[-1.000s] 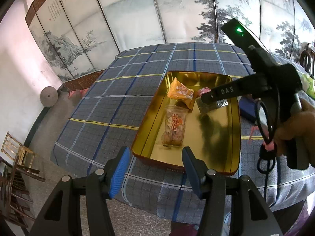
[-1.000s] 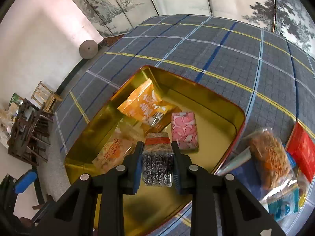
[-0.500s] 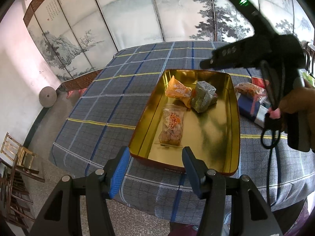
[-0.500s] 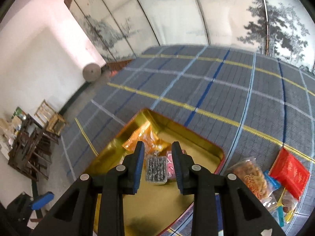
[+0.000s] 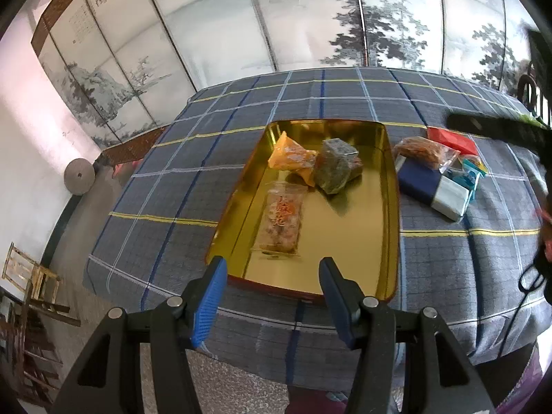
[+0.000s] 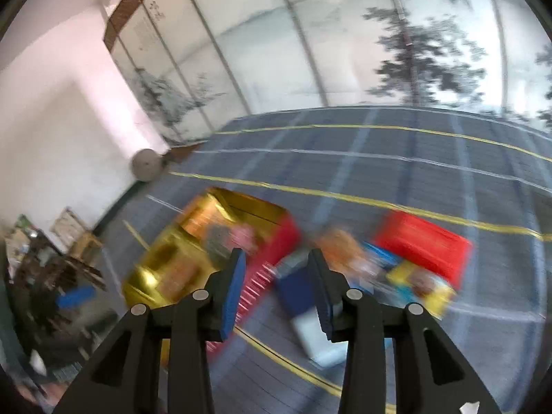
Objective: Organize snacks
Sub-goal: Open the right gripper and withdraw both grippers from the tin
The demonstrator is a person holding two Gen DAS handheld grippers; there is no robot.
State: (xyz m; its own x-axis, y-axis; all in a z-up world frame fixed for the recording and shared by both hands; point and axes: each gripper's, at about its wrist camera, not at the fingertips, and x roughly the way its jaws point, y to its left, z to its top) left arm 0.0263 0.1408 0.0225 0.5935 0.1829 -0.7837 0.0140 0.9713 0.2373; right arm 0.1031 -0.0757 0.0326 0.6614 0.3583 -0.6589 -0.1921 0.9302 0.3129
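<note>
A gold tin tray [image 5: 391, 207] sits on the blue plaid tablecloth [image 5: 172, 172]. In it lie an orange packet [image 5: 289, 153], a clear packet of orange snacks [image 5: 283, 217] and a grey packet [image 5: 334, 167] leaning on the others. Right of the tray lies a pile: a clear bag of fried snacks [image 5: 426, 148], a red packet [image 5: 452, 138], a blue-and-white box [image 5: 431, 186], a teal packet [image 5: 471, 172]. My left gripper [image 5: 272, 296] is open and empty, short of the tray's near edge. My right gripper [image 6: 276, 286] is open and empty above the pile; its view is blurred, showing the tray [image 6: 165, 258] and red packet [image 6: 424, 241].
A painted folding screen [image 5: 276, 27] stands behind the table. Wooden chairs [image 5: 31, 276] and a round grey disc [image 5: 79, 176] are on the floor at the left. The table's near edge drops to the floor just under my left gripper.
My right gripper let go of the grey packet, which now lies in the tray. It then rose and swung right toward the pile. My left gripper has hardly moved.
</note>
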